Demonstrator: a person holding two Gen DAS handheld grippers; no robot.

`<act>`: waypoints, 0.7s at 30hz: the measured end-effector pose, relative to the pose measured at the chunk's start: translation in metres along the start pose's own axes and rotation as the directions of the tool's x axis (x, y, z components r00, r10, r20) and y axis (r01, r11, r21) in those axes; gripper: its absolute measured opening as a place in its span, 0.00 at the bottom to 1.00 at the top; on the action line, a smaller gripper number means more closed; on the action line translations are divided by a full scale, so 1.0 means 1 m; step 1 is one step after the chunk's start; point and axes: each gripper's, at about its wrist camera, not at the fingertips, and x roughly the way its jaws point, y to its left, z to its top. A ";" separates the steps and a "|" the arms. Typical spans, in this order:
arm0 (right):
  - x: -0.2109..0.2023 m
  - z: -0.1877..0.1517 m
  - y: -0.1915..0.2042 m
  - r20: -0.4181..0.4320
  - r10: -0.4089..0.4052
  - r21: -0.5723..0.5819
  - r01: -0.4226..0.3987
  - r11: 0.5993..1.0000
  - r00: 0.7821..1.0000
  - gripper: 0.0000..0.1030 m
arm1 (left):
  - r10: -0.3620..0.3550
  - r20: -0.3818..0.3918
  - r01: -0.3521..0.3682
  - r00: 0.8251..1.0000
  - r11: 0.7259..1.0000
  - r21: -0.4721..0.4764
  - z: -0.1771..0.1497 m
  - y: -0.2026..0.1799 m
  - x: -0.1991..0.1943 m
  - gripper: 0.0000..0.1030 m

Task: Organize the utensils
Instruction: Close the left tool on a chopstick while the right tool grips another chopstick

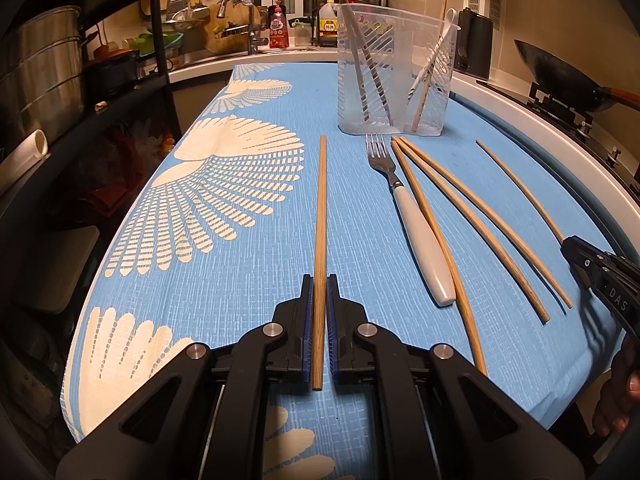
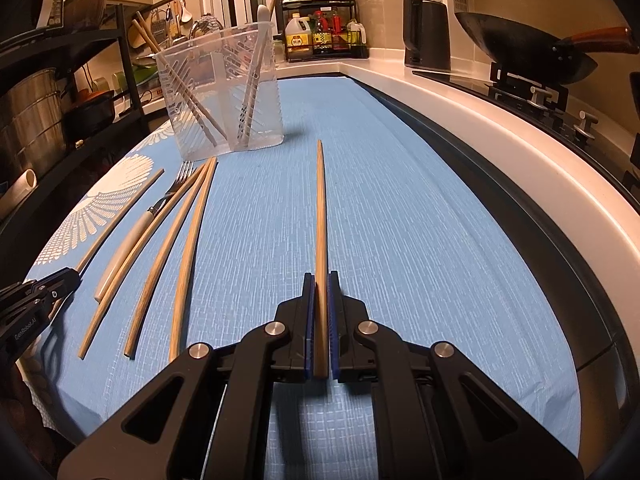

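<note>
we hold two chopsticks at once. our left tongs (image 1: 319,300) are clamped on a chopstick (image 1: 321,216) that runs straight ahead, its tip toward the far edge of the table (image 1: 248,264). our right tongs (image 2: 319,300) are clamped on a second chopstick (image 2: 320,208), which points the same way, nearer the table's right edge. whether either stick touches the cloth we cannot tell. between the two lie a fork (image 1: 412,220) with a white handle and three loose chopsticks (image 1: 472,224), fanned out with their far ends close together. just beyond them, near the far edge, stands a clear holder (image 1: 396,72) with a few chopsticks and a white utensil already leaning inside. a wok (image 2: 520,48) sits on the stove off the right edge.
</note>
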 end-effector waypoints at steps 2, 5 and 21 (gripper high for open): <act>0.000 0.000 0.001 0.000 -0.004 -0.008 0.004 1.000 1.000 0.07 | 0.001 0.000 -0.001 1.000 1.000 -0.001 0.000 0.000 0.000 0.06; 0.000 -0.001 0.001 0.002 -0.001 -0.010 0.001 1.000 1.000 0.07 | 0.004 0.005 -0.004 1.000 1.000 0.002 0.000 0.000 0.000 0.06; 0.000 -0.001 0.005 0.010 -0.026 -0.050 0.026 0.998 1.000 0.07 | 0.001 0.013 -0.001 1.000 1.000 -0.002 -0.001 0.002 0.000 0.07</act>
